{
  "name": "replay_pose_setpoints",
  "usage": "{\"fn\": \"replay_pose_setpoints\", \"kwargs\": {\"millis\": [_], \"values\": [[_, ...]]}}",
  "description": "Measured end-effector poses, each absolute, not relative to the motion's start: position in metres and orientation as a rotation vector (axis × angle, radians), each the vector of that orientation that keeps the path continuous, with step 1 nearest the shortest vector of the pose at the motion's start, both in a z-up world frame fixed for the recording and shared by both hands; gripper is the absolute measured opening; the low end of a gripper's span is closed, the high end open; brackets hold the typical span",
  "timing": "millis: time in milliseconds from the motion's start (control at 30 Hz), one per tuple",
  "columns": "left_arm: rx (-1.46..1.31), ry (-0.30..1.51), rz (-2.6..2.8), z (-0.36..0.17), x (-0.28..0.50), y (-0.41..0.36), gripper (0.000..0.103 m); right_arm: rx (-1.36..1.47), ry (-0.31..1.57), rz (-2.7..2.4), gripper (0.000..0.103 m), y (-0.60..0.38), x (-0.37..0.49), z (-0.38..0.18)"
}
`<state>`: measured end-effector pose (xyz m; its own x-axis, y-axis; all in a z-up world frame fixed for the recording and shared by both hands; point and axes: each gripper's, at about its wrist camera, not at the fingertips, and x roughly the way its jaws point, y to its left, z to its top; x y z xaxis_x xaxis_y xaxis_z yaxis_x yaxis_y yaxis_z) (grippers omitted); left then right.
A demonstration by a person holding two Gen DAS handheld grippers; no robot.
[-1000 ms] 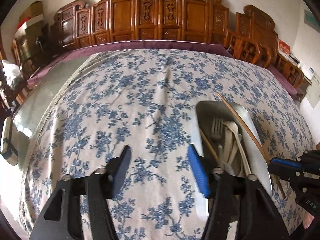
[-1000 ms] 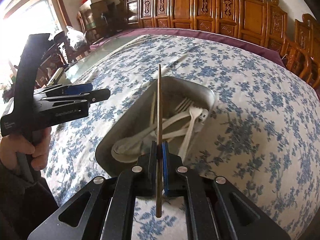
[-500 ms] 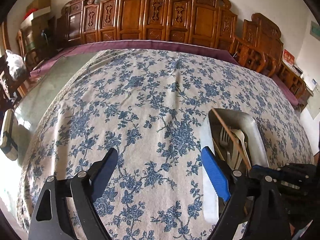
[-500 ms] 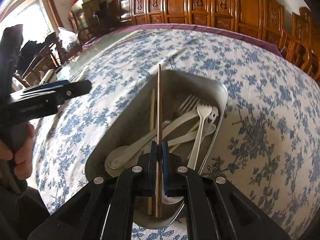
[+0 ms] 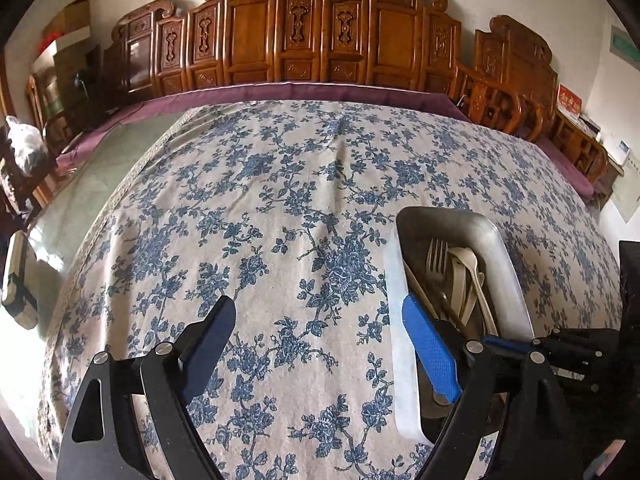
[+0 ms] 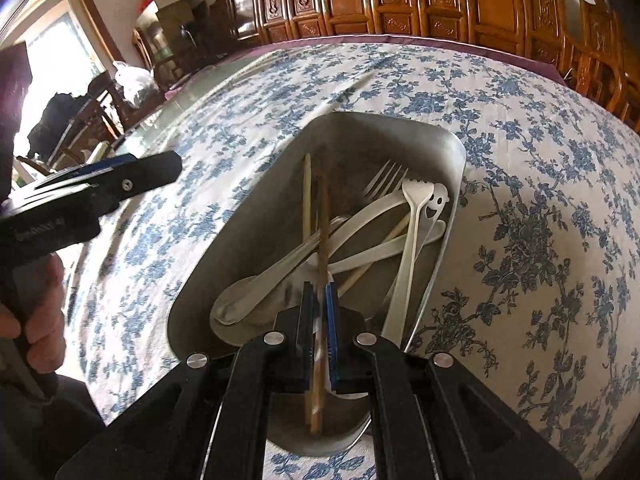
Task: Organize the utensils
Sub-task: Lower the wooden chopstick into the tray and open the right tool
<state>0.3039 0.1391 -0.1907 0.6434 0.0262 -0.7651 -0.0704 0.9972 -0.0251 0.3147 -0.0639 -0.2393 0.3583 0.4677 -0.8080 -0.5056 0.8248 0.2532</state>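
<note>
A metal tray [image 6: 450, 140] holds a steel fork [image 6: 384, 180], a white plastic fork [image 6: 412, 232], white spoons [image 6: 256, 288] and a pale chopstick [image 6: 307, 200]. My right gripper [image 6: 319, 289] is low over the tray's near end, shut on a brown chopstick [image 6: 323, 232] that points along the tray, down among the utensils. My left gripper [image 5: 316, 306] stands open over the bare cloth just left of the tray [image 5: 510, 264], nothing between its fingers. It also shows at the left of the right wrist view, held by a hand [image 6: 40, 320].
A blue-flowered tablecloth [image 5: 280, 200] covers the table, with a bare glass strip [image 5: 80, 200] along its left side. Carved wooden chairs [image 5: 304, 36] line the far edge. A small white device [image 5: 18, 280] lies near the left edge.
The right gripper has sunk, bringing the brown chopstick from above the tray down into it. The left gripper's jaws have spread wider over the cloth.
</note>
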Motion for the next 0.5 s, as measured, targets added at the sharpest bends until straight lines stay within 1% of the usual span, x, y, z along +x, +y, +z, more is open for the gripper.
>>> {"fn": "replay_pose_setpoints", "kwargs": {"millis": [500], "values": [[0.01, 0.845, 0.032, -0.177, 0.277, 0.101, 0.082, -0.038, 0.885, 0.598, 0.008, -0.116, 0.281, -0.189]]}}
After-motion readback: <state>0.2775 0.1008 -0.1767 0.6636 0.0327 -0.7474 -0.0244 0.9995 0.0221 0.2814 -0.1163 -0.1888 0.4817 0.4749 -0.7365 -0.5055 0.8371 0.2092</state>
